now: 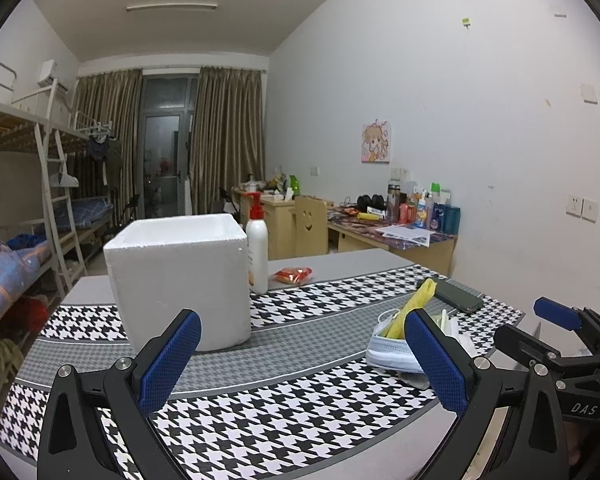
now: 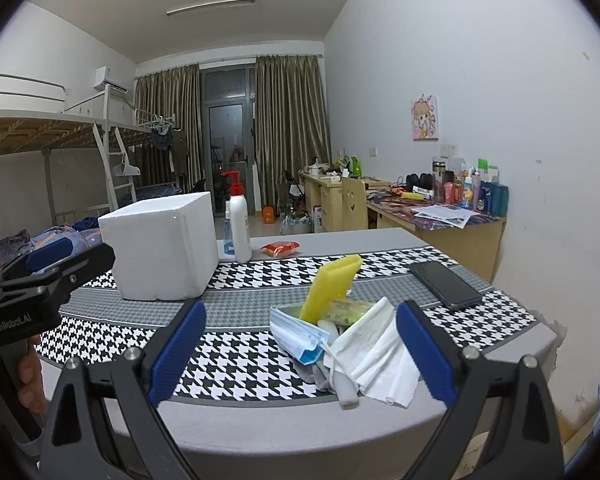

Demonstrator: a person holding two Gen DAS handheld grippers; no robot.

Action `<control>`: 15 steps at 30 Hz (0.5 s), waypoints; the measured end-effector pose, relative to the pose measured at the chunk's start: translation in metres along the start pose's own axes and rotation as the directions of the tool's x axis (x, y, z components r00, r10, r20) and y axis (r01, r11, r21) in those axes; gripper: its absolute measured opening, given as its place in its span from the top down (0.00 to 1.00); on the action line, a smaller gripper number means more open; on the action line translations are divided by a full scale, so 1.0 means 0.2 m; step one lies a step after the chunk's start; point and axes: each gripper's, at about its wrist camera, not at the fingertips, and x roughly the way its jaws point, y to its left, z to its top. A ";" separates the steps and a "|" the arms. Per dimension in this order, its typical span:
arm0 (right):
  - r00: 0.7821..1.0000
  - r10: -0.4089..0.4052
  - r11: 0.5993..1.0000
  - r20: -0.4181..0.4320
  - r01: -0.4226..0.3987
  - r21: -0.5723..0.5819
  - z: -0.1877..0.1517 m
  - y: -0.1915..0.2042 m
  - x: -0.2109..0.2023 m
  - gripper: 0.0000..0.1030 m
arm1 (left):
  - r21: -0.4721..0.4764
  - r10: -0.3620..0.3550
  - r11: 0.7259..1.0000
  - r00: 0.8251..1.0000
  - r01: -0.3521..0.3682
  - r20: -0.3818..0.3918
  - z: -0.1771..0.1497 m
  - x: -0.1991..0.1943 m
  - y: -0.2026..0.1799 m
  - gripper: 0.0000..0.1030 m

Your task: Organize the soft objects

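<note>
The right gripper [image 2: 300, 354] hangs nearest the camera at the table's near edge, its blue pads spread wide and holding nothing, and the pile of soft objects [image 2: 340, 332] (face mask, white tissue, yellow sponge [image 2: 332, 284] leaning upright) lies just ahead between its fingers, a little right of centre. The left gripper [image 1: 300, 364], equally wide and empty, faces the white foam box [image 1: 180, 276], with the pile off to its right. The right hand therefore looks better placed to pick, the box lying well to the pile's left.
</note>
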 end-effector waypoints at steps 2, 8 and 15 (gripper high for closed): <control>1.000 -0.001 1.000 -0.005 0.001 0.005 -0.01 -0.01 0.01 0.05 | 0.001 -0.006 1.000 1.000 0.006 -0.006 0.00 0.02 -0.01 0.01; 0.999 -0.013 1.000 -0.041 0.014 0.014 -0.03 -0.05 0.07 0.05 | 0.006 -0.025 1.000 0.999 0.025 -0.032 -0.01 0.10 -0.03 0.01; 0.997 -0.022 1.000 -0.070 0.023 0.015 -0.04 -0.11 0.12 0.05 | 0.000 -0.047 0.999 0.996 0.047 -0.072 -0.02 0.18 -0.07 0.01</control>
